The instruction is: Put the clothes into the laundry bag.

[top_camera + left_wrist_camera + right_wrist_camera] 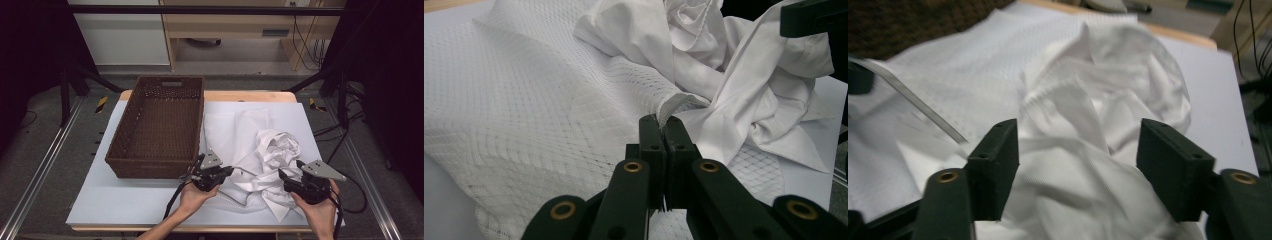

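Left jaws: your left gripper (663, 131) has its jaws pressed together on a thin hemmed edge of the mesh-textured cloth (524, 115), which rises in a narrow strip out of the pinch.
Right jaws: your right gripper (1078, 150) stands with its jaws spread, crumpled fabric lying in the gap between them; the pads do not press on it.
Left hand: your left hand (192, 197) comes in from the bottom edge of the high view, palm cupped under the gripper body, jaws aimed toward the right across the worktop (100, 200).
Right hand: your right hand (320, 212) holds its gripper near the front right corner, jaws pointing up and left at the heap; a grey three-cornered plate (322, 170) sits on top.
Smooth cloth: a white, finely woven shirt-like garment (277, 150) is bunched into folds and peaks, lying on the right half of the worktop between the two grippers and partly over the mesh cloth.
Mesh cloth: white, with a diamond open-weave pattern, spread mostly flat beside the basket and reaching toward the front edge.
Basket: a dark brown woven rectangular basket (160, 125) with a handle slot in its far wall stands on the left half, just beside the cloths.
Worktop: pale grey-blue sheet over a light wooden board.
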`<state>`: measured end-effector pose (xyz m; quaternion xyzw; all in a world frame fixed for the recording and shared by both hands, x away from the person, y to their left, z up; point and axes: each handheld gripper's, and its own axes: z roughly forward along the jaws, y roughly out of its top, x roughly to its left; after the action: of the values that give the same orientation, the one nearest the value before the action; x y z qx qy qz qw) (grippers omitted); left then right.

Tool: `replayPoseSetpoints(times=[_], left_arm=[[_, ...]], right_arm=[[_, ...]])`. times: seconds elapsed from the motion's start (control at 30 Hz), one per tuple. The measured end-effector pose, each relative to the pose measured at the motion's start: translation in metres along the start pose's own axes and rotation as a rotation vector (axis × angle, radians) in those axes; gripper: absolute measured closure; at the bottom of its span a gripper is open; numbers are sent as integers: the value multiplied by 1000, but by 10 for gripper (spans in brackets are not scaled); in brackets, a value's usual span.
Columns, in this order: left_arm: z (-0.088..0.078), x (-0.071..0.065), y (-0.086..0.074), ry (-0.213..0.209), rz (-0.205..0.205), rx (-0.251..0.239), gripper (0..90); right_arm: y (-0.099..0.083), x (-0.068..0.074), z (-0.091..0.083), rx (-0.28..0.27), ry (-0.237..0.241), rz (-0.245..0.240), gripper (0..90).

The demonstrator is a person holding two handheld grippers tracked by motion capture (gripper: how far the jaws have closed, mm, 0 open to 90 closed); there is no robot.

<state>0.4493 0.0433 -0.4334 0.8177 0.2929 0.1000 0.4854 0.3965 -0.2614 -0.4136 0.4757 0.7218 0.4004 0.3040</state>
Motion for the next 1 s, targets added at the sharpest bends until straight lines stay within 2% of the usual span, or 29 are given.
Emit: replayPoseSetpoints(times=[0.07, 0.1, 0.13, 0.17, 0.2, 0.27, 0.3, 0.33, 0.37, 0.47, 0.5, 0.53, 0.57, 0.6, 0.67, 0.7, 0.77, 0.8, 0.87, 0.9, 0.93, 1.0], left_arm=[[1, 0, 0, -3, -3, 2, 885], [1, 0, 0, -5, -6, 3, 885], [1, 0, 0, -3, -6, 4, 885], [1, 0, -1, -6, -8, 5, 885], [1, 0, -1, -6, -8, 5, 885], [0, 0, -1, -3, -6, 3, 885], [0, 1, 0, -12, -19, 2, 885], [0, 1, 0, -12, -19, 2, 885], [0, 1, 0, -13, -21, 2, 885], [1, 1, 1, -19, -31, 1, 885], [0, 2, 1, -21, -33, 1, 885], [0, 2, 1, -23, -37, -4, 885], [-1, 2, 2, -22, -40, -11, 885], [-3, 3, 2, -20, -42, -18, 885], [-8, 4, 5, -18, -44, -29, 885], [-10, 5, 6, -19, -48, -39, 885], [-14, 5, 8, -19, -47, -52, 886], [-16, 5, 9, -21, -46, -58, 886], [-18, 4, 11, -24, -42, -62, 886], [-18, 3, 11, -26, -40, -61, 886], [-17, 3, 10, -29, -36, -57, 886], [-13, 0, 9, -26, -26, -44, 886]], right_arm=[[-6, -3, 7, 59, 25, 9, 451], [-8, -2, 11, 88, 32, 1, 545], [-8, -2, 11, 88, 32, 1, 545], [-9, 1, 16, 159, 49, -25, 756], [-9, 1, 16, 159, 49, -25, 756], [-7, 6, 18, 189, 53, -45, 846], [-3, 11, 14, 166, 53, -61, 858], [-3, 11, 14, 166, 53, -61, 858], [-1, 12, 12, 144, 60, -63, 860], [11, 20, 3, -4, 191, -21, 864], [16, 32, 4, -75, 304, 1, 865], [18, 40, 7, -90, 337, -3, 866], [18, 40, 7, -90, 337, -3, 866], [19, 46, 10, -94, 355, -10, 866], [16, 67, 25, -83, 416, -8, 866], [14, 76, 34, -61, 428, -20, 865], [9, 90, 51, -15, 413, -58, 863], [4, 99, 70, 30, 376, -78, 862], [3, 101, 75, 45, 367, -73, 860], [1, 102, 83, 51, 336, -84, 858], [0, 102, 94, 81, 289, -85, 851], [0, 104, 101, 94, 250, -81, 832]])
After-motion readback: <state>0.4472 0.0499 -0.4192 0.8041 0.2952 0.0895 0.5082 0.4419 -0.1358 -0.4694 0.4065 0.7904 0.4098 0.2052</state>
